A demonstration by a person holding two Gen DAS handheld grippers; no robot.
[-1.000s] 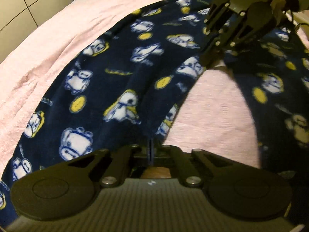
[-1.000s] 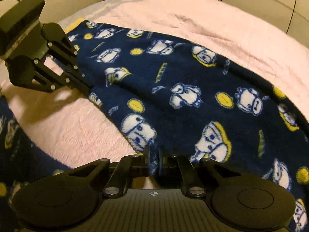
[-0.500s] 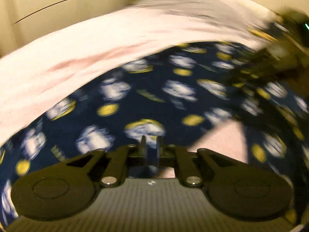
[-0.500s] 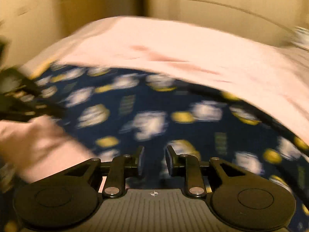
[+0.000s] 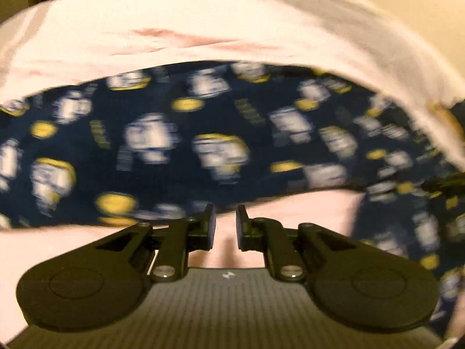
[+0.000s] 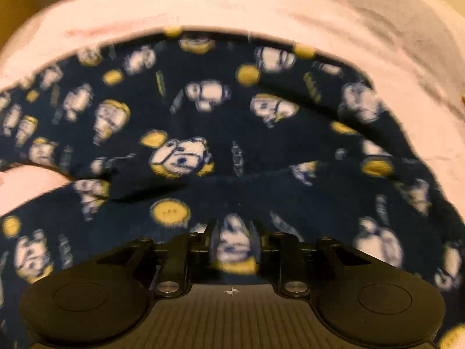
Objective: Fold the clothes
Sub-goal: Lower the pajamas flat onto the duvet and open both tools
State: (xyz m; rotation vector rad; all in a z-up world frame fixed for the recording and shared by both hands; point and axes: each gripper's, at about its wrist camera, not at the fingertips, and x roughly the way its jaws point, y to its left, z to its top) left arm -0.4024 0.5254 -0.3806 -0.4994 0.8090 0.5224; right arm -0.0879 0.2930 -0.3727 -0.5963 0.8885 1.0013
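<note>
Navy fleece pyjama trousers with white cartoon animals and yellow dots (image 6: 232, 133) lie on the pink textured bedspread (image 6: 261, 3). In the right wrist view one layer of navy fleece overlaps another, with a fold line running 9-to-3 o'clock through mid frame. Both views are motion-blurred, so edges are soft.

Left gripper (image 5: 225, 226): fingers apart, nothing between them, only pink spread in the gap. Near hem of the trousers (image 5: 203, 145) sits just past the fingertips at 12 o'clock; a second navy part runs down at 3–4 o'clock.

Right gripper (image 6: 232, 241): fingers apart, hovering over fabric; a white print shows in the gap. Can't tell if the pads touch the fleece, but they aren't clamped.

Judgement: one leg looks laid across the other, both claws free. Whether another fold follows or this is the final one, can't say.

For a clean result:
- Check edge alignment at 9 o'clock in the right view, where pink shows under the curve.
- On any regrip, pinch both layers at the hem, not just the top one.
- Fleece is thick and springy: press the crease flat and move slowly.
</note>
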